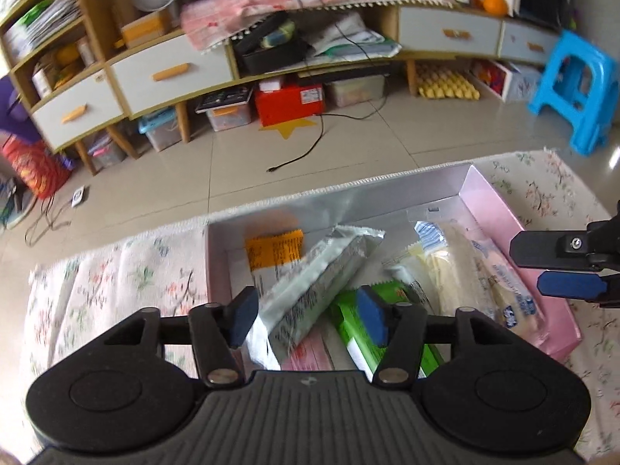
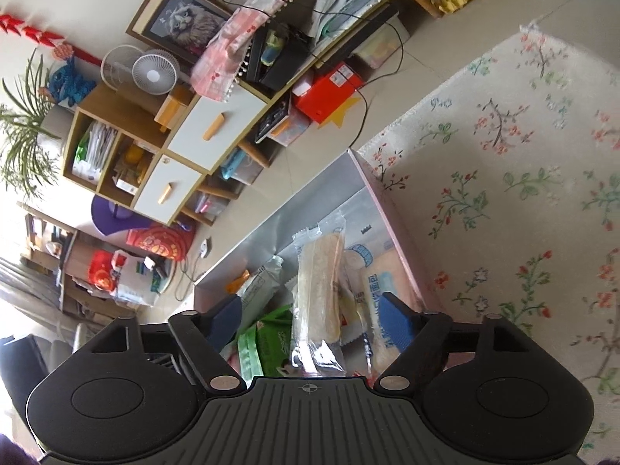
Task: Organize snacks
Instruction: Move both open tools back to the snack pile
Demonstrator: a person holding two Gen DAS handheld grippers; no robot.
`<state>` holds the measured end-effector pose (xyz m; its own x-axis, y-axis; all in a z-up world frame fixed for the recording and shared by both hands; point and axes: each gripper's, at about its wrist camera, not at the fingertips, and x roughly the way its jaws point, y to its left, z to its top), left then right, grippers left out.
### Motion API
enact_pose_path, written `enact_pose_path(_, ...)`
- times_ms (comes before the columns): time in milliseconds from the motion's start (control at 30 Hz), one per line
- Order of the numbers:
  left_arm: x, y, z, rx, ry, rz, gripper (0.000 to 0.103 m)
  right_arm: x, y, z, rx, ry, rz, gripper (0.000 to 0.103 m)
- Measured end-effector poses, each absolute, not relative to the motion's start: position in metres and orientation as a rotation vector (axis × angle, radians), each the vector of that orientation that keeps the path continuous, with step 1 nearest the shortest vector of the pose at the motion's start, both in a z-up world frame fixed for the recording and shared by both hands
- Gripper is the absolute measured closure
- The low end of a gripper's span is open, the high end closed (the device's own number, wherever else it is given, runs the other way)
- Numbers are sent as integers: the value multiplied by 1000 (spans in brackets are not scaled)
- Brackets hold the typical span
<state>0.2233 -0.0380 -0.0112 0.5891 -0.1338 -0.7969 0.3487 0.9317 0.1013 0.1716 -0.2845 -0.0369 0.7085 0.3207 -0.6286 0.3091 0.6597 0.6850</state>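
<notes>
Where the left wrist camera looks down over the pink box [image 1: 500, 209] with its silvery inside, the left gripper [image 1: 308, 316] hangs just above the near part of the box with its blue-padded fingers [image 1: 372, 319] spread wide. A silver-white snack packet [image 1: 314, 290] lies tilted between them, its far end raised toward the box's middle, but neither pad presses on it, so the gripper is released. Under that packet an orange packet [image 1: 275, 250] lies against the far left wall, a green packet [image 1: 387, 333] sits by the right pad, and a long clear-wrapped bread [image 1: 465, 271] lies along the right wall. The box rests on a flowered cloth [image 1: 97, 283] covering the worktop. At the right edge the right gripper [image 1: 558, 267] reaches in sideways above the box's right rim, jaws apart.

From the right wrist camera, the right gripper [image 2: 310, 321] is rolled so the room appears tilted, pointing down into the same pink box [image 2: 391, 224]. Its jaws stand wide apart and released. A clear-wrapped bread roll [image 2: 317, 294] lies lengthwise between them, touching neither pad as far as can be seen. A green packet [image 2: 267, 341] lies to its left and a pale blue-printed packet [image 2: 372, 283] to its right, by the box wall. The flowered cloth [image 2: 503, 193] spreads to the right.
</notes>
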Motion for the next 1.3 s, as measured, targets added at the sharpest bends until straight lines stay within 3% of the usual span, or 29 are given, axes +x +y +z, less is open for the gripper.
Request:
enact_pose_path(733,138,7,13,89,856,-235,7,95,-227,24,522,872,-15,12)
enact_pose_path(933,112,13,13,74,848,-216,1,72,-215,25,460,894,-36,8)
enact_pose_path(1300,84,10,-9,80,863,-214,1,51,-210,-2,407,915,-82,8)
